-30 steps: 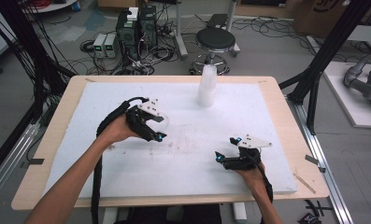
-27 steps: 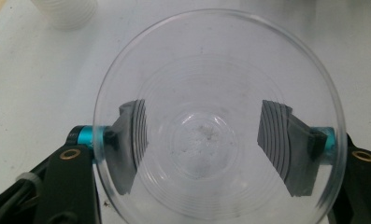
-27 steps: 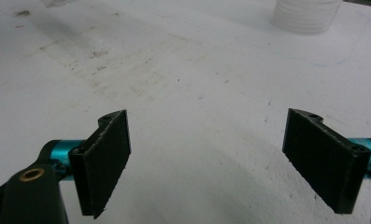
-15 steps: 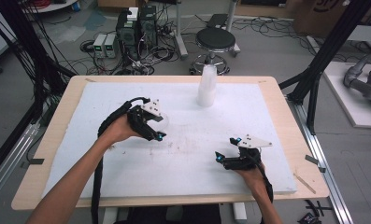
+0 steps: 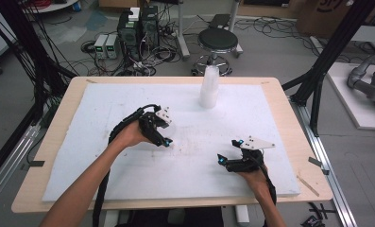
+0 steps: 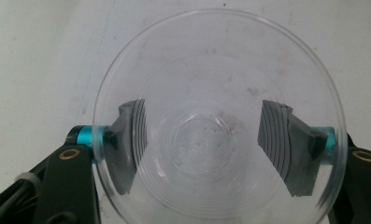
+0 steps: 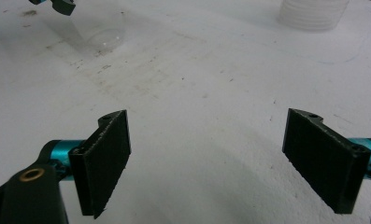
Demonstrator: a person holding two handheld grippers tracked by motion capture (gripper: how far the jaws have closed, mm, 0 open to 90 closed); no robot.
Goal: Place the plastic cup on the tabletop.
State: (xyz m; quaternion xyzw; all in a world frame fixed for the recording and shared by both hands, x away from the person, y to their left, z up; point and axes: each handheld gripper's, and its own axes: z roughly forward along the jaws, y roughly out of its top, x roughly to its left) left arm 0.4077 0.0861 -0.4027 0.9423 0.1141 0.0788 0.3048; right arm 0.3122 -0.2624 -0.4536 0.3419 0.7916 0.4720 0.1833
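- Clear plastic cup [image 6: 218, 121] sat clamped in my left hand-held gripper [image 5: 162, 128], its pads pressing the cup's wall from both sides, mouth toward the gripper's camera.
- Nearest me, my right hand-held gripper [image 5: 226, 161] rested low on the white foam surface [image 5: 105, 161] with its jaws wide apart and nothing between them.
- Further in, left of centre, I held the cup just above or on the surface; I could not tell whether its base touched.
- At the far edge stood a stack of cups [image 5: 209, 87], well apart from both hands.
- I judged this the placing step: next I would need to settle the cup upright, then ease the left jaws apart without tipping it.
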